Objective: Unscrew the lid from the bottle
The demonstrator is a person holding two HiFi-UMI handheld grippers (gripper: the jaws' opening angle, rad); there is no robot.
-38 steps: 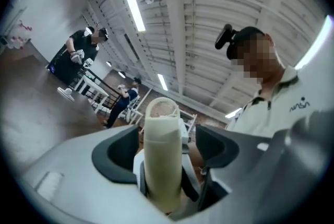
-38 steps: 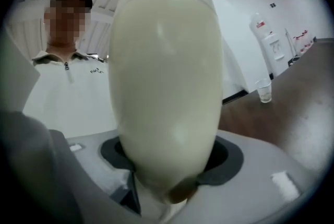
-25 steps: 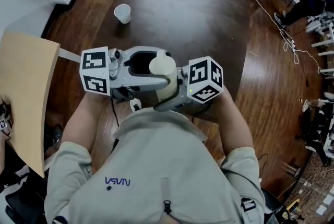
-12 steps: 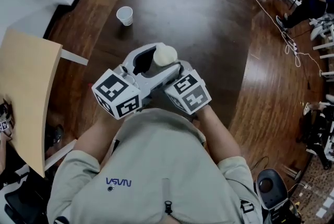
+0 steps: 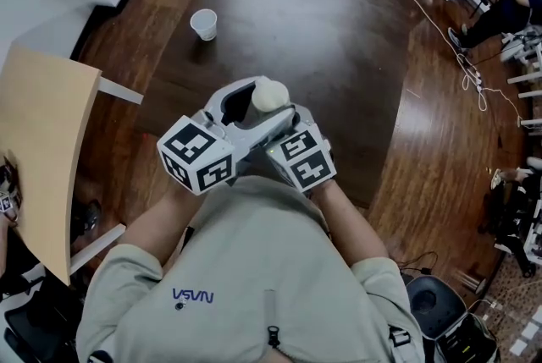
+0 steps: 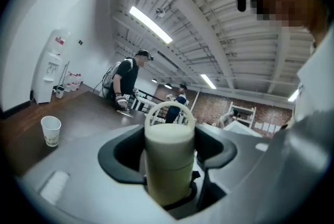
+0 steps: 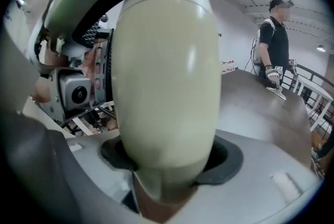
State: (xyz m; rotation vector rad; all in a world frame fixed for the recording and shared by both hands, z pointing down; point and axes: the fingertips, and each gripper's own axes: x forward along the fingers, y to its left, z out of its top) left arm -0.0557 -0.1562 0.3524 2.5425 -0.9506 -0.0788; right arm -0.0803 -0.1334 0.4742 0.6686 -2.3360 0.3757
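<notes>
Left gripper view: jaws of my left gripper (image 6: pixel 168 152) and right gripper (image 7: pixel 167 165) both clamp the cream plastic bottle (image 7: pixel 167 77). Its looped lid (image 6: pixel 168 139) is not yet off, so next I probably need a counter-twist.

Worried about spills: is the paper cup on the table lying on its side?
No, the cup stands upright on the table, open end up.

- Left gripper (image 6: pixel 167 154) — jaws set wide, pads closed on the cream bottle (image 5: pixel 269 96).
- Right gripper (image 7: pixel 167 157) — pads closed on the same bottle.
- Left forearm (image 5: pixel 144 226), right forearm (image 5: pixel 356 222) — bent inward, grippers meeting before the chest, marker cubes nearest the body.
</notes>
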